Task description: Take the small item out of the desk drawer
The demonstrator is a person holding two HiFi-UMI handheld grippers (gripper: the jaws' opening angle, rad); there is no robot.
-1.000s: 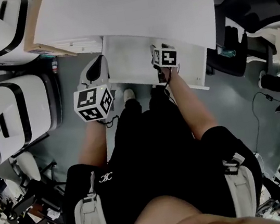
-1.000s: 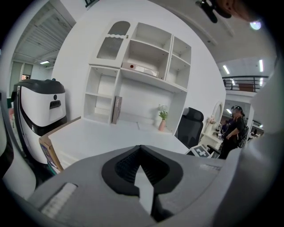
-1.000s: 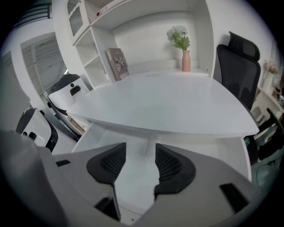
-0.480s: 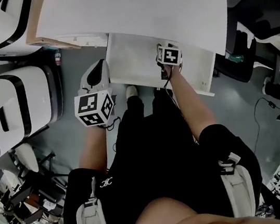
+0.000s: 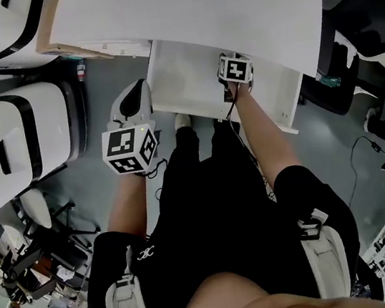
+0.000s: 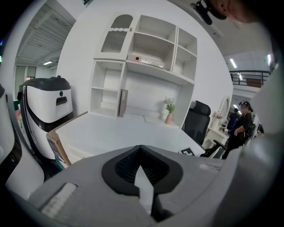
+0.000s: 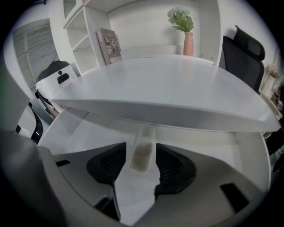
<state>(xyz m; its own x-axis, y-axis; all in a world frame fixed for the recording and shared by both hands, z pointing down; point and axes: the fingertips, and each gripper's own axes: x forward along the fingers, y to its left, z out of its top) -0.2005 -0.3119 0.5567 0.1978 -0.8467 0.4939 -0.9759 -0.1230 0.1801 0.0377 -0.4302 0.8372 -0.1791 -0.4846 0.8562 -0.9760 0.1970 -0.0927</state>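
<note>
A white drawer (image 5: 181,79) stands pulled out under the white desk top (image 5: 183,6). My right gripper (image 5: 236,70) reaches into it from the front. In the right gripper view a small pale oblong item (image 7: 142,155) lies on the drawer floor (image 7: 88,128), just under the desk top's edge (image 7: 168,119). My right gripper (image 7: 141,144) is open, one dark pad on each side of the item with narrow gaps. My left gripper (image 5: 134,95) hangs left of the drawer, above the floor. In its own view the left gripper (image 6: 142,177) is shut on nothing.
Two white, black-trimmed machines (image 5: 5,157) stand at the left. A cardboard box (image 5: 65,57) sits under the desk's left end. A black office chair (image 5: 338,68) is at the right. A white shelf unit (image 6: 146,75) stands behind the desk; a person (image 6: 243,124) stands far right.
My right gripper has pushed a little deeper into the drawer, under the desk top's edge. The left gripper has stayed beside the drawer.
</note>
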